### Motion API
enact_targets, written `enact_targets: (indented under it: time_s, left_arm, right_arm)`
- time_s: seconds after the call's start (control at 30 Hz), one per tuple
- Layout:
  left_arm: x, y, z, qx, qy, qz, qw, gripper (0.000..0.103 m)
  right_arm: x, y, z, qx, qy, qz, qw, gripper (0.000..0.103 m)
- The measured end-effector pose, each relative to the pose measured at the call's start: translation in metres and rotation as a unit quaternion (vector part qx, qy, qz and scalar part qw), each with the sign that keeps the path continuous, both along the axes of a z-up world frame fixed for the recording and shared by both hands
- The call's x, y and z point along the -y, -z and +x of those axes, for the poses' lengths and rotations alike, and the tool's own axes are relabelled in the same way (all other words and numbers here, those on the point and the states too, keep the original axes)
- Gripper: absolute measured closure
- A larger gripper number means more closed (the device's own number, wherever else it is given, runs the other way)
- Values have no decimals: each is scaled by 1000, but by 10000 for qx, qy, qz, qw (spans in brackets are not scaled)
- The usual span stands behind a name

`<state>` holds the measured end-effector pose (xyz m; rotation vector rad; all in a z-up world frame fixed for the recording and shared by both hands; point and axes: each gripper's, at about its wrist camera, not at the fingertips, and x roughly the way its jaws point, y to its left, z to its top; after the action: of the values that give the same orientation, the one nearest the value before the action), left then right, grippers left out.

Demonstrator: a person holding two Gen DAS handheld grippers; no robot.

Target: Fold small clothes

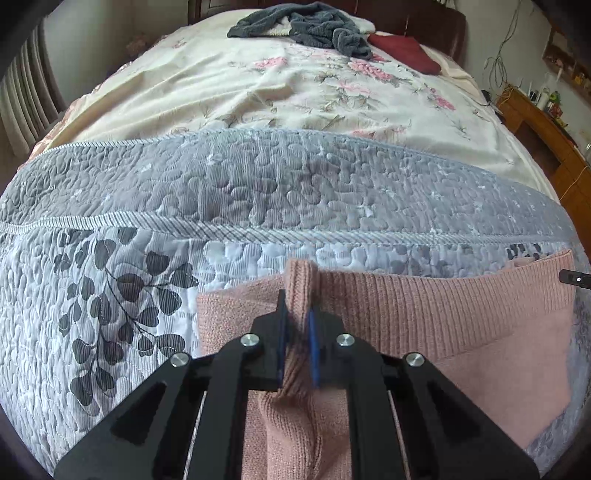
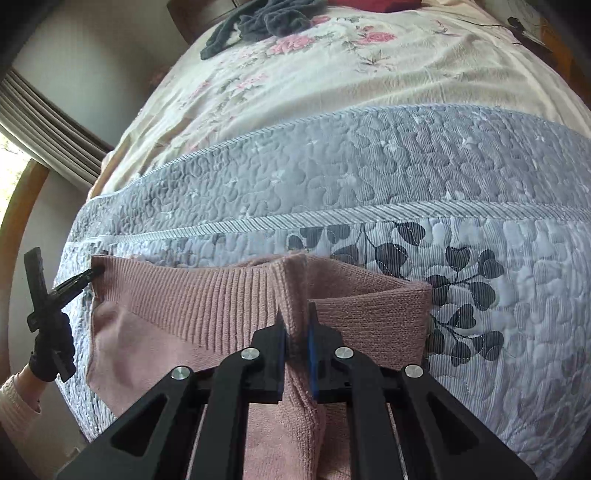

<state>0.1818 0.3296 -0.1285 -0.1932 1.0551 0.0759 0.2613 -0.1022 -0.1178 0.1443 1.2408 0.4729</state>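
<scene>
Slipping is the main risk: the left gripper [image 1: 297, 325] and the right gripper [image 2: 295, 328] are each clenched on only a thin pinch of the pink knit garment [image 1: 443, 314], low in both frames on the grey quilt [image 1: 258, 184] of the bed. If one gripper pulls harder, the soft knit may slide out or the fold edge may go crooked.

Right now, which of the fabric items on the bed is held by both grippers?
The pink knit garment nearest the cameras, pinched by the left gripper and right gripper. The dark grey pile and red item lie untouched far off.

Pink knit garment [image 1: 443, 317] runs off the bottom edge in both views; shelf clutter [image 1: 550, 98] beyond the bed's far corner is too small to identify.
</scene>
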Motion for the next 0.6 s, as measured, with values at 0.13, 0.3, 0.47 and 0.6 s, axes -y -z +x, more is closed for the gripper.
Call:
enact_targets:
  time_s: [0.13, 0.3, 0.47, 0.6]
  left_arm:
    - [-3, 21, 0, -325, -60, 130, 9994, 81]
    - [-8, 21, -2, -405, -109, 109, 9991, 71]
    - [-13, -4, -8, -304, -383, 135, 9987, 61]
    - [-8, -37, -28, -47, -374, 59, 9993, 51]
  right_arm:
    - [-4, 22, 2, -147, 39, -297, 9994, 93]
    - [-3, 28, 6, -244, 112, -347, 9990, 86]
    - [6, 6, -3, -247, 253, -366, 9987, 60]
    - [26, -19, -30, -256, 406, -198, 9987, 46]
